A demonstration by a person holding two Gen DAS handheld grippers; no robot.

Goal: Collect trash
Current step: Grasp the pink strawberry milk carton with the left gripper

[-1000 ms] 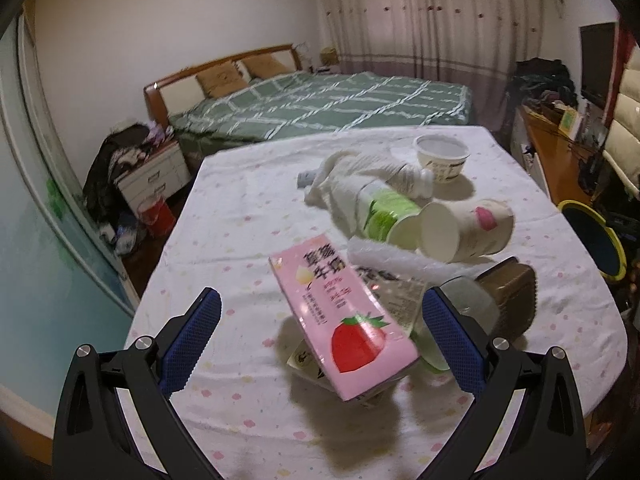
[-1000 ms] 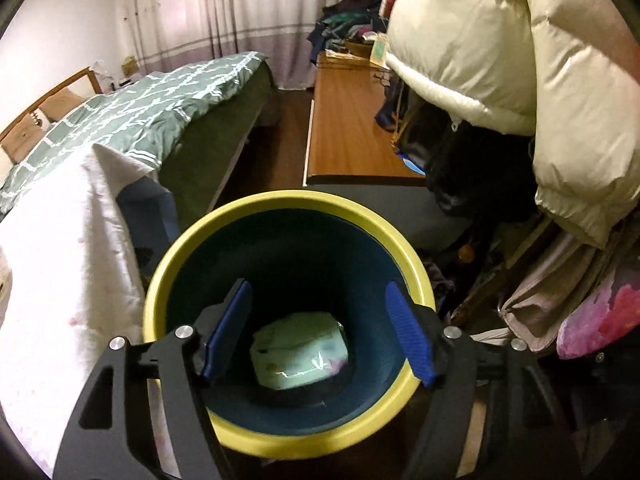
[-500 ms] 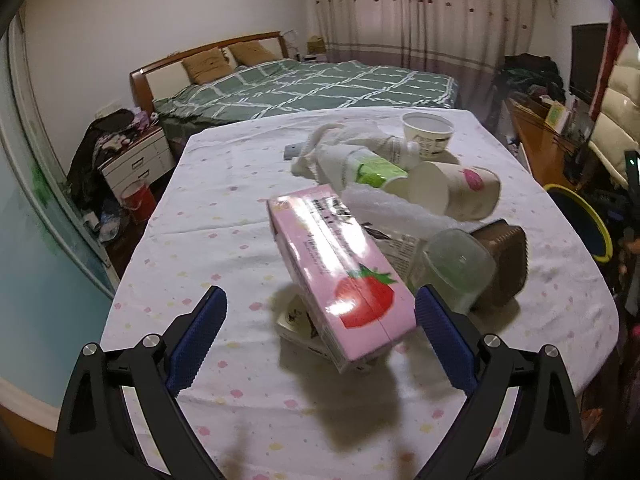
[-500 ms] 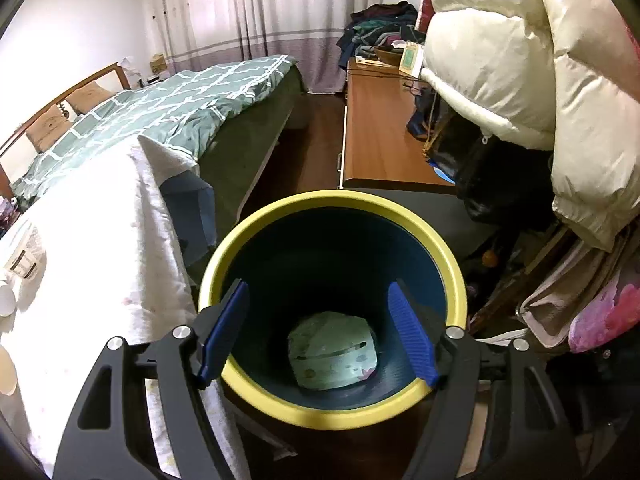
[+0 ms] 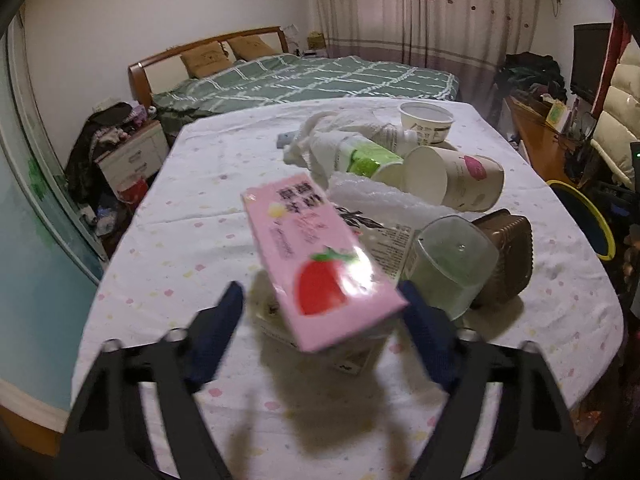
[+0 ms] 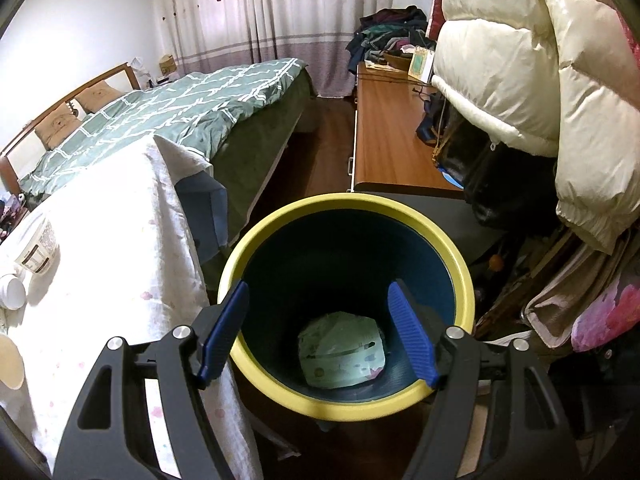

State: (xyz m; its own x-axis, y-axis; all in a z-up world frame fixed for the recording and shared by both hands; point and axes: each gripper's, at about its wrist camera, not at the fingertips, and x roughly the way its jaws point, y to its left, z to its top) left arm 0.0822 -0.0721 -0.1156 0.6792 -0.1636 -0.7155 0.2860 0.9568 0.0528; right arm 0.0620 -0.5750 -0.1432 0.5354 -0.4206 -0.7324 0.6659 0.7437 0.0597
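Note:
A pink strawberry milk carton lies tilted on top of a pile of trash on the table. My left gripper is low over the carton's near end, its jaws closing with the carton between them. The left finger still stands apart from it. Around it lie a paper cup, a clear plastic cup, a brown container and a green-labelled bottle. My right gripper hangs open and empty over the yellow-rimmed bin, where a pale green pack lies.
A white tub and crumpled white cloth sit further back on the table. The bin stands off the table's right edge. A bed, a wooden desk and a hanging white padded coat surround it.
The left gripper's jaws have narrowed around the pink carton and the gripper has sunk closer to it. The right gripper's view has shifted, so more of the table shows on the left.

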